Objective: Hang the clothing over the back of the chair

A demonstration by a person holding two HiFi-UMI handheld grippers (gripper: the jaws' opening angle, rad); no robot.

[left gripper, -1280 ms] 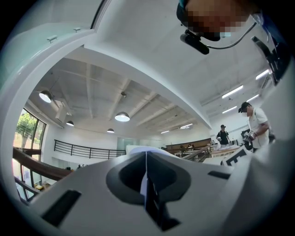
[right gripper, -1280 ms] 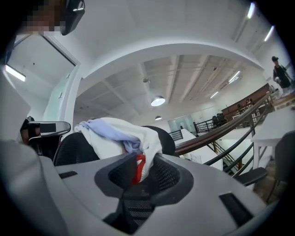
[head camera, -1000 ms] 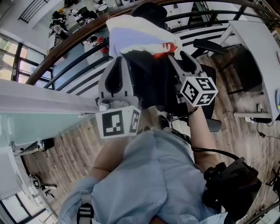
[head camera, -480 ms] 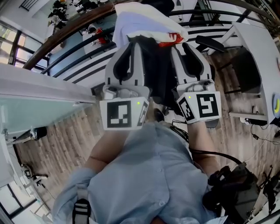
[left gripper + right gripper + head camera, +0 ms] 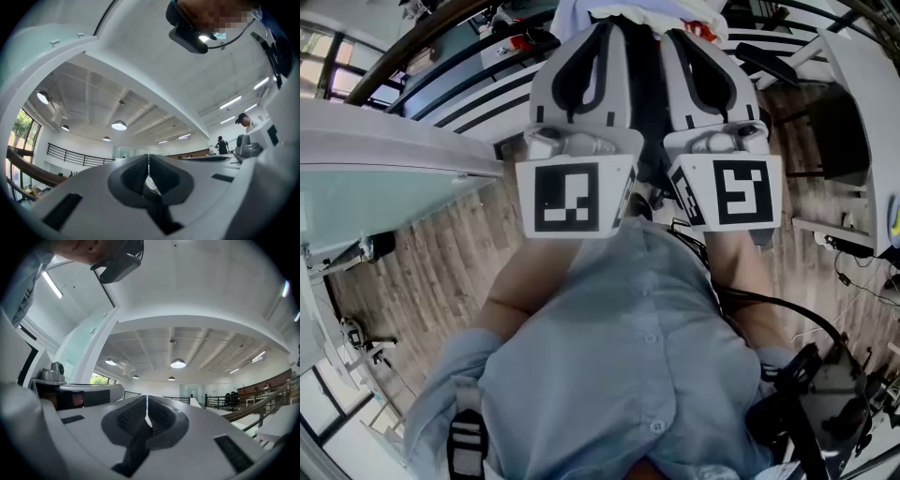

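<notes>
Both grippers are holding the clothing (image 5: pixel 581 9) high.
The left gripper (image 5: pixel 602 23) is pinching a white fold, the right gripper (image 5: pixel 673 33) is closing tight on another, above the black chair (image 5: pixel 645 89).

Head view: high, looks steeply down; left gripper (image 5: pixel 602 23), right gripper (image 5: pixel 673 34) close under it, floor (image 5: pixel 422 281) far below. Gripper views: low, along own jaws, tilted up. Both share ceiling (image 5: pixel 140 84), lamps (image 5: pixel 119 125), railing (image 5: pixel 75 157).

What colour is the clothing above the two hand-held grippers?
Mostly white, with a small red part. The clothing shows best in the head view, at the top edge.
</notes>
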